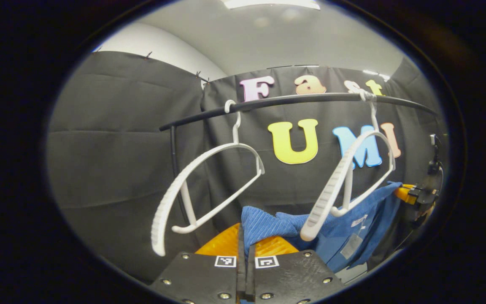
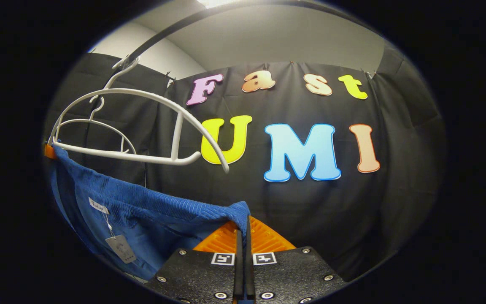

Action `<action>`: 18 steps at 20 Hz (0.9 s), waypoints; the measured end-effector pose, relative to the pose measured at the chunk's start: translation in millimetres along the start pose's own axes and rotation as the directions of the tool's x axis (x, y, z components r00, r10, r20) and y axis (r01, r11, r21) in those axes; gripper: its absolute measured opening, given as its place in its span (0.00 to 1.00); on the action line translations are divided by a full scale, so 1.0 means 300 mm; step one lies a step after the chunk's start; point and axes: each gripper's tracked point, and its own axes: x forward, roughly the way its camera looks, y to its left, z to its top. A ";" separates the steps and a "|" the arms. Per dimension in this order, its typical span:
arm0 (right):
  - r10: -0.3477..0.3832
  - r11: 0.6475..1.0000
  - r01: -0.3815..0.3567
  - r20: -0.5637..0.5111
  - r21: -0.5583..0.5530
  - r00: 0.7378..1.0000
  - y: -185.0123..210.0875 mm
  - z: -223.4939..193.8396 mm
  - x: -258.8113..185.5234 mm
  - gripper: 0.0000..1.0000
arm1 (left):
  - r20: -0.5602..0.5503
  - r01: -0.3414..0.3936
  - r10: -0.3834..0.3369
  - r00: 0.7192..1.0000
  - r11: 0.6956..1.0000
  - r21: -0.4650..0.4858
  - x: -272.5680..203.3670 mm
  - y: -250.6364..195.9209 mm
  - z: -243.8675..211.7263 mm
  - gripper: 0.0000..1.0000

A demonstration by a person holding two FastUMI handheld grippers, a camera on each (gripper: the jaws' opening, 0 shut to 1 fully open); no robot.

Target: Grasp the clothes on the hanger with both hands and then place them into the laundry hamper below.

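A blue ribbed garment [image 1: 340, 230] hangs stretched between my two grippers, below a black rail [image 1: 310, 99]. My left gripper [image 1: 245, 238] is shut on one top corner of it. In the same view my right gripper [image 1: 420, 195] holds the far end at the right edge. In the right gripper view my right gripper [image 2: 243, 226] is shut on the garment's [image 2: 141, 211] other corner, and the cloth runs left to the left gripper [image 2: 49, 150]. Two bare white hangers [image 1: 209, 185] [image 1: 348, 177] hang on the rail; the nearer hanger [image 2: 150, 126] sits just above the garment's top edge.
A paper tag [image 2: 118, 249] dangles from the garment's inside. The rail's upright post [image 1: 174, 164] stands at the left behind the first hanger. Black cloth walls close in the back and both sides.
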 end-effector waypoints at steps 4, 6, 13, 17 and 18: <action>-0.005 1.000 0.005 -0.003 -0.007 1.000 0.011 -0.006 -0.093 0.01 | -0.003 0.011 -0.011 1.000 1.000 -0.003 -0.053 -0.013 -0.032 0.01; -0.010 1.000 0.010 -0.001 -0.010 1.000 0.024 0.006 -0.145 0.01 | -0.004 0.017 -0.017 1.000 1.000 -0.019 -0.118 -0.016 -0.056 0.01; -0.045 0.999 0.044 0.044 0.015 0.998 0.100 0.123 -0.403 0.01 | 0.038 0.113 -0.111 0.993 0.993 -0.035 -0.296 -0.021 -0.009 0.01; -0.064 0.998 0.062 0.082 0.033 0.995 0.163 0.213 -0.529 0.01 | 0.097 0.177 -0.172 0.980 0.984 -0.038 -0.370 -0.049 0.074 0.00; -0.067 0.997 0.063 0.092 0.037 0.994 0.181 0.237 -0.561 0.01 | 0.112 0.196 -0.191 0.975 0.980 -0.036 -0.390 -0.062 0.096 0.01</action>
